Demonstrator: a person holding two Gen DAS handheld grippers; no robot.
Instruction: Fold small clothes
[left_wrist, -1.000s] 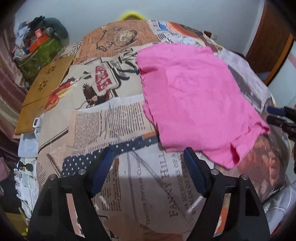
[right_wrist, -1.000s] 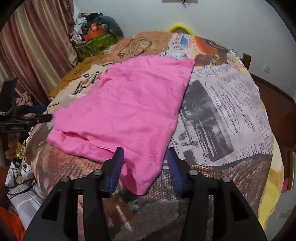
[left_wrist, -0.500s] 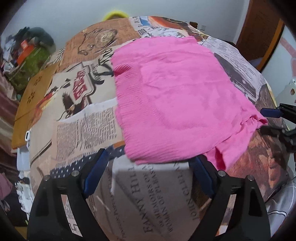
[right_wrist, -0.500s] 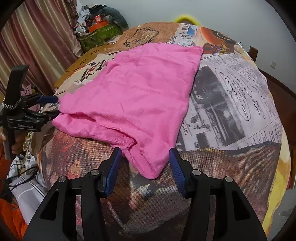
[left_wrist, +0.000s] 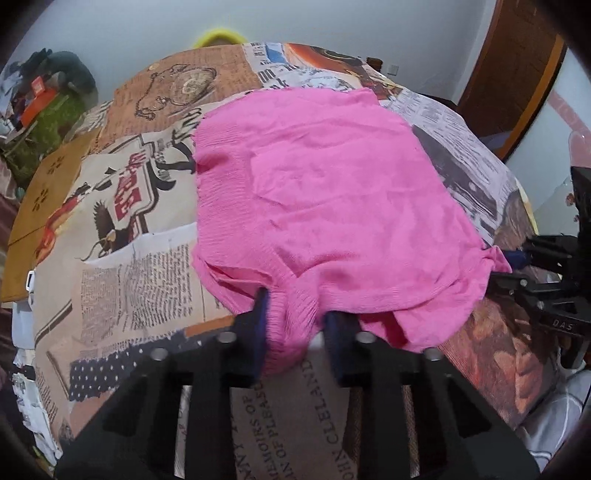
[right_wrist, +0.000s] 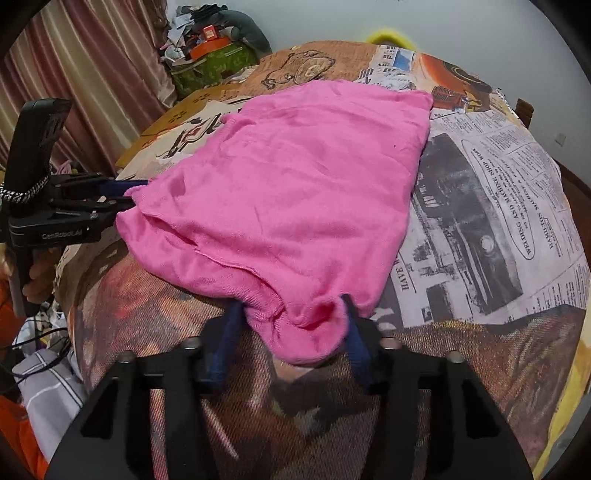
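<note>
on newsprint-covered desk: pink garment, near corners bunched between closing left tongs and right tongs; grasp step, next likely lift and fold away.

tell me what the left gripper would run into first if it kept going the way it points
The left gripper is closing with a bunched near corner of the pink knit garment already between its fingers, so that comes first, with the newspaper-print tablecloth probably right beneath.

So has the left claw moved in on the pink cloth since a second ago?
Yes. The left claw has come forward off the printed table cover onto the near corner of the pink cloth, and its jaws are closing with the fabric bunched between them.
</note>
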